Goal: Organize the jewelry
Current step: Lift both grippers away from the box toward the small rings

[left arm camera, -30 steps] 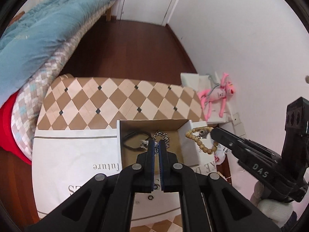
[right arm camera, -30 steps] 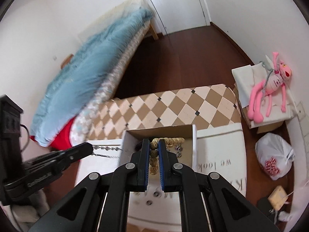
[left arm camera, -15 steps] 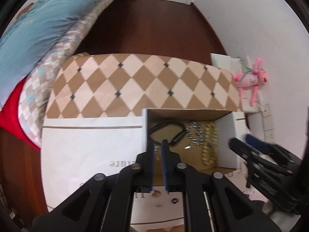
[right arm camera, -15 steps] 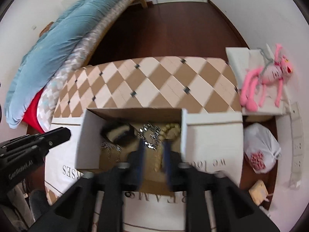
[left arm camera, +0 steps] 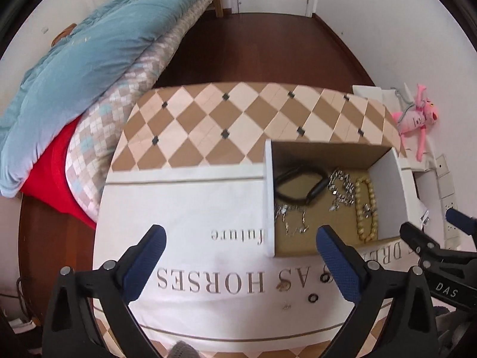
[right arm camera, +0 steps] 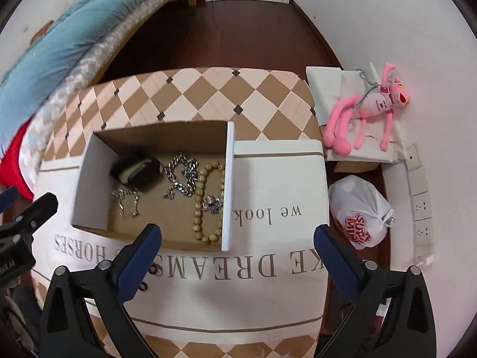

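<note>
An open cardboard box (left arm camera: 269, 197) (right arm camera: 228, 185) stands on a white printed cloth. Inside lie a wooden bead bracelet (left arm camera: 366, 208) (right arm camera: 205, 203), a chunky silver chain (left arm camera: 341, 186) (right arm camera: 182, 174), a thin silver chain (left arm camera: 290, 217) (right arm camera: 126, 201) and a black band (left arm camera: 299, 186) (right arm camera: 135, 171). My left gripper (left arm camera: 240, 256) is open and empty, raised above the cloth left of the box. My right gripper (right arm camera: 237, 253) is open and empty, above the box's near right corner. Small dark rings (left arm camera: 313, 298) (right arm camera: 143, 287) lie on the cloth in front of the box.
The cloth (left arm camera: 184, 214) covers a checkered table (left arm camera: 226, 113). A bed with a blue duvet (left arm camera: 83, 50) is at the left. A pink plush toy (right arm camera: 369, 110) and a white plastic bag (right arm camera: 360, 211) sit to the right by the wall.
Both grippers have opened and pulled back from the box. The bead bracelet and the thin silver chain they held now lie inside the box.
</note>
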Motion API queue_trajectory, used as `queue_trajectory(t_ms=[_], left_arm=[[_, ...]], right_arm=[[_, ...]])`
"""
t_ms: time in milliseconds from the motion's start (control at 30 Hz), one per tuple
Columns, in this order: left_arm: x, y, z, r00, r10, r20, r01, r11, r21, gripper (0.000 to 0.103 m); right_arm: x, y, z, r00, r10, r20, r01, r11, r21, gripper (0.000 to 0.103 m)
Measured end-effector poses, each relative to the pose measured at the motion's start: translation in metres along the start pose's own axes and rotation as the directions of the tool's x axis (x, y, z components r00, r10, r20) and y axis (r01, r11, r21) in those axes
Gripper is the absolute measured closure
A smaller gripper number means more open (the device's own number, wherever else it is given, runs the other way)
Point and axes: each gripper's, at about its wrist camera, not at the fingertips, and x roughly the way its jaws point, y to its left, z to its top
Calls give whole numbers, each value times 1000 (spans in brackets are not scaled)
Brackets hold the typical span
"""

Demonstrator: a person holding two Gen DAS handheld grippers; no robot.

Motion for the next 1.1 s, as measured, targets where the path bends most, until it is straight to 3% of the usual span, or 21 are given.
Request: queue_trajectory(t_ms=[367,767,1100], left_arm=[[-21,-2,-14,999,13,43,-12,999,-32,0],[-103,2,-26,983,0,182,11,998,-58,0],[-155,10,-41,962,34,272,-16,998,-66,0]], right_arm=[[-19,2,-11,999,-20,30,20,1000,9,0],[-105,-5,-29,982,-21,188,12,999,49,0],[-172,-17,-51,962,41,269,-66,994,84,0]])
